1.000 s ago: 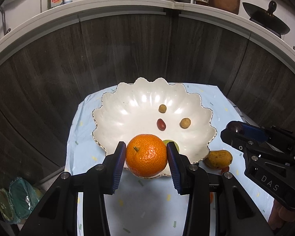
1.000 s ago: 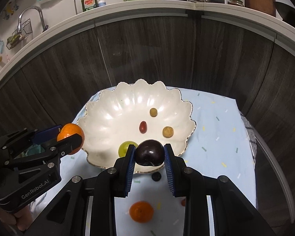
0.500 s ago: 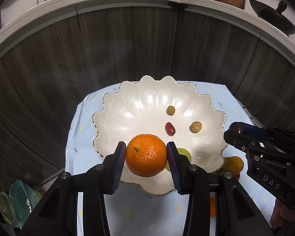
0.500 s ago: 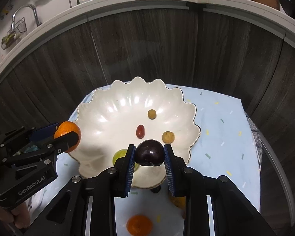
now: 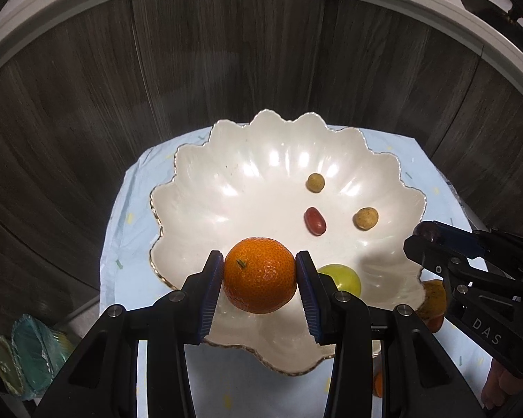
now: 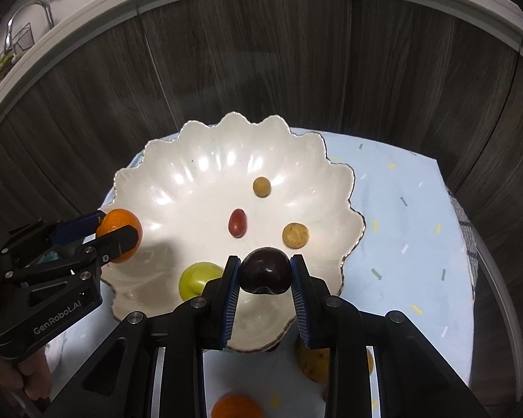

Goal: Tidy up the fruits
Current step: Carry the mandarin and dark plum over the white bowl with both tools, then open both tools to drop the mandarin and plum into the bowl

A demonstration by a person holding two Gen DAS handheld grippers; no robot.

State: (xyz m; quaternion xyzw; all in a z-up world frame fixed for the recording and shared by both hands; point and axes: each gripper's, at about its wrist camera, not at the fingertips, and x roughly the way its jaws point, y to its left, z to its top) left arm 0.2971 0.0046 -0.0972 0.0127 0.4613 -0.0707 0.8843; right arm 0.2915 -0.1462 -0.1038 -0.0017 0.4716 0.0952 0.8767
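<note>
Low centre of the left wrist view: left gripper [image 5: 259, 280] clamped on an orange [image 5: 259, 275], poised over the near rim of the scalloped white bowl [image 5: 226, 188], presumably for release inside. Low centre of the right wrist view: right gripper [image 6: 265, 275] pinching a dark plum [image 6: 265, 271] above the same near rim. Already in the bowl: green fruit [image 6: 197, 278], red oval fruit [image 6: 237, 223], two small tan fruits [image 6: 295, 235]. Along the bottom edge, another orange [image 6: 237, 407] cut off on the blue cloth [image 6: 401, 216]; brownish fruit [image 6: 312, 362] half hidden behind the fingers, kind unclear.
</note>
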